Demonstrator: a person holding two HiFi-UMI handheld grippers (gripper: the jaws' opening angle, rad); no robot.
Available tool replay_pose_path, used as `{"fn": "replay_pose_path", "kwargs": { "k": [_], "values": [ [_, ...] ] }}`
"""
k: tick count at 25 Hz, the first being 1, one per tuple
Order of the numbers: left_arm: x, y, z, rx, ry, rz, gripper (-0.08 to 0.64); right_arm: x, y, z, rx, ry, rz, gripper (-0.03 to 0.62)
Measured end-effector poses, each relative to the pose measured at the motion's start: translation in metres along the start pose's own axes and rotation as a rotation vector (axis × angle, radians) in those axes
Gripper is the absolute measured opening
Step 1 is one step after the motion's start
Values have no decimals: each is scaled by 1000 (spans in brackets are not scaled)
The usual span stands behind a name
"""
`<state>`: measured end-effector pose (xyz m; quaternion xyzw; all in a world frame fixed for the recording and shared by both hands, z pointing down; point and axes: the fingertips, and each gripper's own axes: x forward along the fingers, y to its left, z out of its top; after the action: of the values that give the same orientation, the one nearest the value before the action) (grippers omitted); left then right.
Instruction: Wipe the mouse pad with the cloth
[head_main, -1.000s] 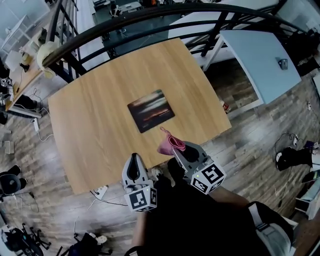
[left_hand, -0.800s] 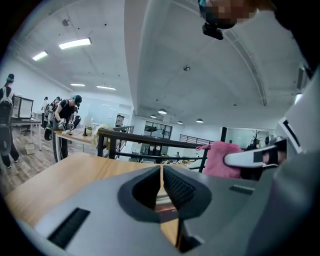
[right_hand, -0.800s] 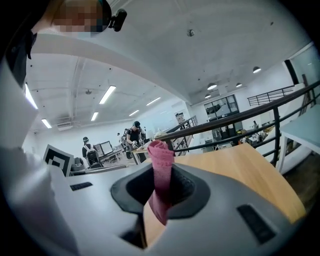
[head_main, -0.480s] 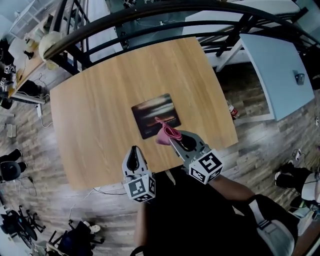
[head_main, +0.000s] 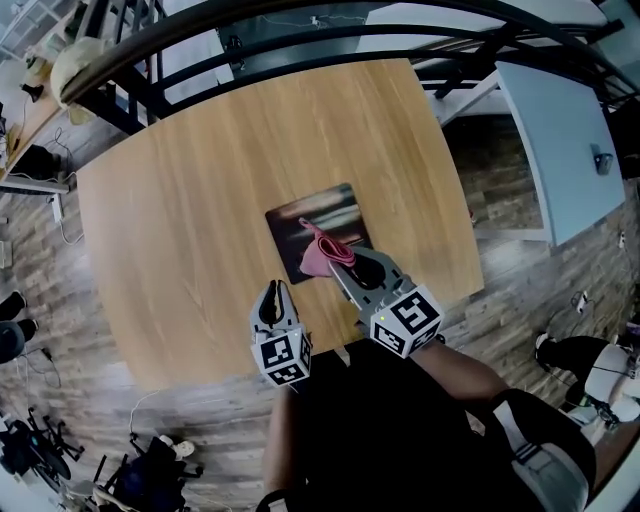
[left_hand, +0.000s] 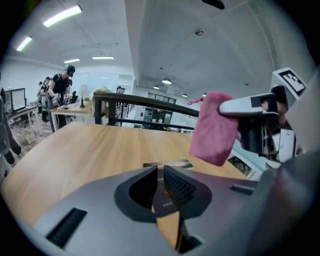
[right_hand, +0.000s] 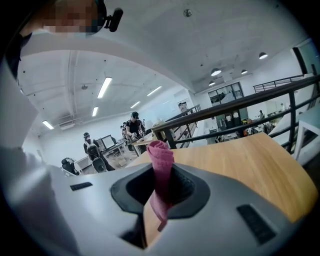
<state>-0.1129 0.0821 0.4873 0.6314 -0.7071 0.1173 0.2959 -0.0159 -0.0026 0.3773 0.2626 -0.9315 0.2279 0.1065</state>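
Observation:
A dark mouse pad (head_main: 318, 222) with a sunset print lies flat in the middle of the wooden table (head_main: 180, 220). My right gripper (head_main: 337, 264) is shut on a bunched pink cloth (head_main: 321, 254), which hangs over the pad's near edge. In the right gripper view the cloth (right_hand: 161, 162) stands pinched between the jaws of the right gripper (right_hand: 161, 176). My left gripper (head_main: 272, 291) hovers at the table's front edge, left of the pad, shut with nothing in it. From the left gripper view (left_hand: 158, 172) I see the pad (left_hand: 168, 164), with the cloth (left_hand: 212, 129) above it.
A black railing (head_main: 300, 30) runs along the table's far side. A white table (head_main: 560, 130) stands at the right. Wood floor with cables and chair bases surrounds the table. People stand at desks (left_hand: 62, 90) far off.
My right gripper has carried the pink cloth forward from the table's front edge to over the near edge of the mouse pad. The left gripper has stayed at the front edge.

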Motion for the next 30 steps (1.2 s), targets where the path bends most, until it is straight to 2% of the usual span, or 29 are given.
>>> {"fn": "replay_pose_path", "kwargs": {
  "k": [9,14,21,30],
  "values": [
    [55,12,-49,-19,174,-83,43,69,-15,-30,32,98,-18,64],
    [67,13,-74,-34,288,-123,112,97,-16,-45,65,153,8,64],
    [85,13,-85,-79,326,-165,112,139,-18,-72,77,239,50,64],
    [99,15,-105,-130,435,-182,141,185,-31,-123,117,407,83,65]
  ]
}}
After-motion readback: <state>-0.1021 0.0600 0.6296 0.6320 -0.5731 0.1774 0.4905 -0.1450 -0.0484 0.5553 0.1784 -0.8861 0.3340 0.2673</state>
